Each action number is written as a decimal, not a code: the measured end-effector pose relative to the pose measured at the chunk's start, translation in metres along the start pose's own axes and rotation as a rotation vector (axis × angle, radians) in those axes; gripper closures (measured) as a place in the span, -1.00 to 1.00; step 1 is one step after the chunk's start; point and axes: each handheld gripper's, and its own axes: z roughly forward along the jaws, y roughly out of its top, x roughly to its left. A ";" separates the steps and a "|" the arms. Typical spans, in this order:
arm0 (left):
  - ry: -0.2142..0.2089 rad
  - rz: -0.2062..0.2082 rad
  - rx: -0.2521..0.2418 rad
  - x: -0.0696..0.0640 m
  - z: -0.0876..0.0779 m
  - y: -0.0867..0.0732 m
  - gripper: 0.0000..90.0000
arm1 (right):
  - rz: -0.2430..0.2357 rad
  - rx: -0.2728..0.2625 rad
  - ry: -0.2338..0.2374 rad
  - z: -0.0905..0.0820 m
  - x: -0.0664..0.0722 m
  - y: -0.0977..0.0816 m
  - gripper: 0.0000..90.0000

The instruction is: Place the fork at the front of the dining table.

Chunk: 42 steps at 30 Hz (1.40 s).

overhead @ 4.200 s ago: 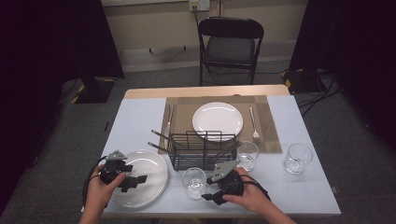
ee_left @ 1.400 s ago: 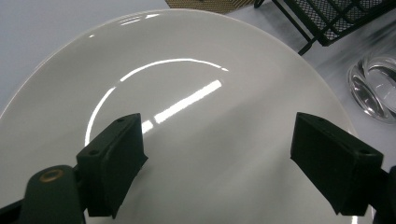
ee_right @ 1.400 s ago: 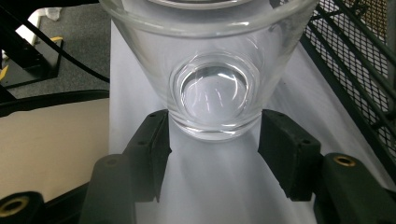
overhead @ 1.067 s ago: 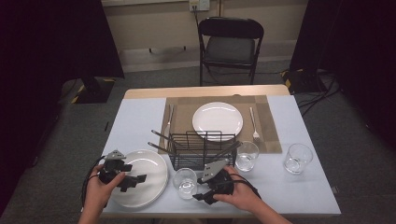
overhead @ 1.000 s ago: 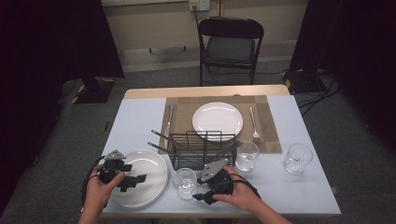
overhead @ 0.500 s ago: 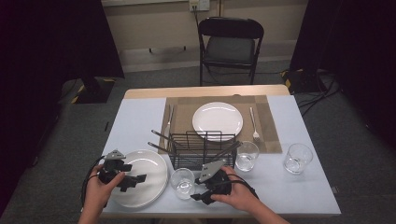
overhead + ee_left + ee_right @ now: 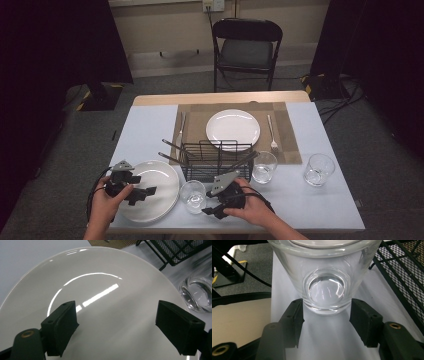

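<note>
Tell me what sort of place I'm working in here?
Probably a staged test room, not a real dining room: a set table with placemat and dish rack, dark curtains, floor cables, one folding chair.

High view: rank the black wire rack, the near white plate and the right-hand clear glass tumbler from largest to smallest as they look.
1. Black wire rack and near white plate: too alike to separate.
2. Right-hand clear glass tumbler.

Clear, smooth glass tumbler (image 7: 325, 277); glossy white ceramic-looking plate (image 7: 100, 302) at lower left; black wire-mesh metal rack (image 7: 216, 160); matt woven placemat (image 7: 290, 135); matt pale tabletop (image 7: 145, 130).
</note>
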 end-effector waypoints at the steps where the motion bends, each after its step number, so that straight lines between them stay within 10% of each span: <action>1: 0.001 0.001 0.001 0.000 0.000 0.000 -0.62 | 0.000 0.000 0.000 0.000 0.000 0.000 -0.02; 25: 0.015 -0.006 0.003 0.000 -0.002 -0.002 -0.62 | 0.035 -0.019 0.023 -0.020 -0.001 -0.016 -0.64; 42: 0.004 0.009 0.010 -0.005 -0.001 0.001 -0.62 | 0.051 0.021 -0.010 -0.042 -0.005 -0.039 -0.66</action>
